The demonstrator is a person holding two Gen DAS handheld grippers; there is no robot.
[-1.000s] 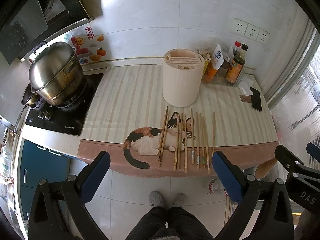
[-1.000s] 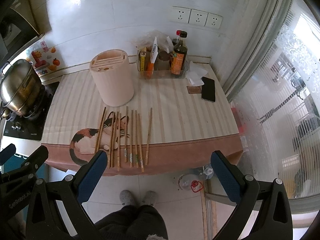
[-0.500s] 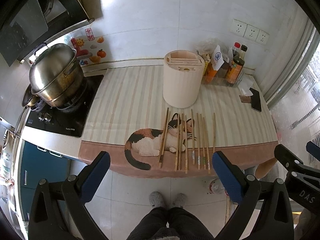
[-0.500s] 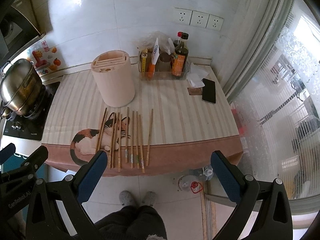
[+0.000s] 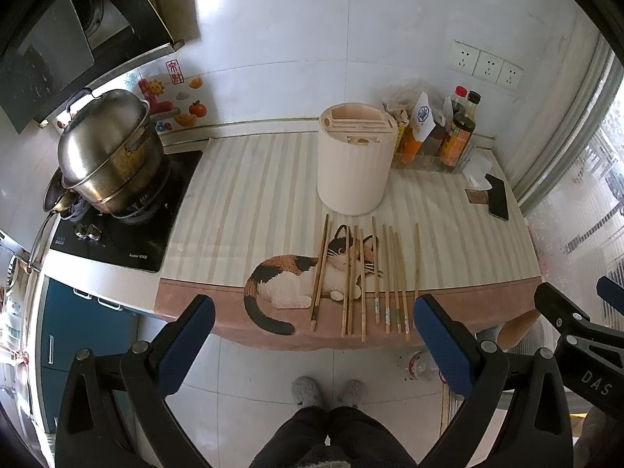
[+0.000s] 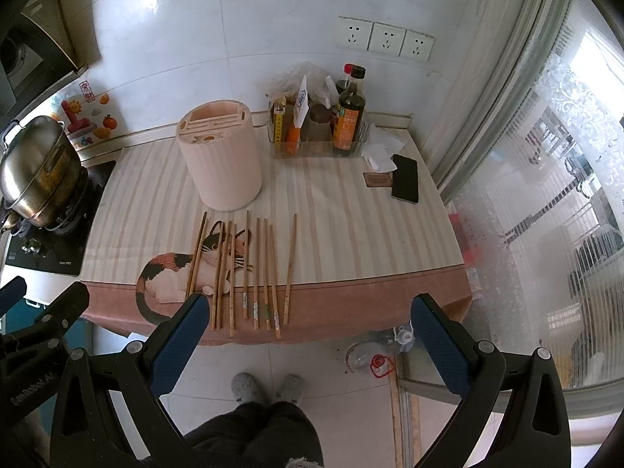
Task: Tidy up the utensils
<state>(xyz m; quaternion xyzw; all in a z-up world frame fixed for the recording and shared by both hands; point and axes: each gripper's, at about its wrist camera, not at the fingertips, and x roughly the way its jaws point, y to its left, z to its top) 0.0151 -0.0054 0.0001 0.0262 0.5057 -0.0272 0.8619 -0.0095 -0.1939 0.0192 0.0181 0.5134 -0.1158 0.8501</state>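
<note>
Several wooden chopsticks (image 5: 362, 277) lie side by side on a striped cat-print mat (image 5: 249, 195), pointing at a cream cylindrical utensil holder (image 5: 355, 160) with slots on top. They also show in the right wrist view (image 6: 249, 269), with the holder (image 6: 222, 160) behind them. My left gripper (image 5: 312, 335) is open and empty, held back from the counter's front edge above the floor. My right gripper (image 6: 308, 331) is open and empty too, also short of the counter edge.
A steel pot (image 5: 105, 152) sits on a black hob (image 5: 117, 230) at left. A clear tray of sauce bottles (image 6: 343, 117) stands behind the holder. A phone (image 6: 405, 177) lies at the right. A window (image 6: 546, 156) is right of the counter. Slippered feet (image 5: 327, 392) are on the tiled floor.
Both cameras have drifted slightly; the counter and chopsticks sit a little lower in view. Both grippers stay open and nothing on the counter has moved.
</note>
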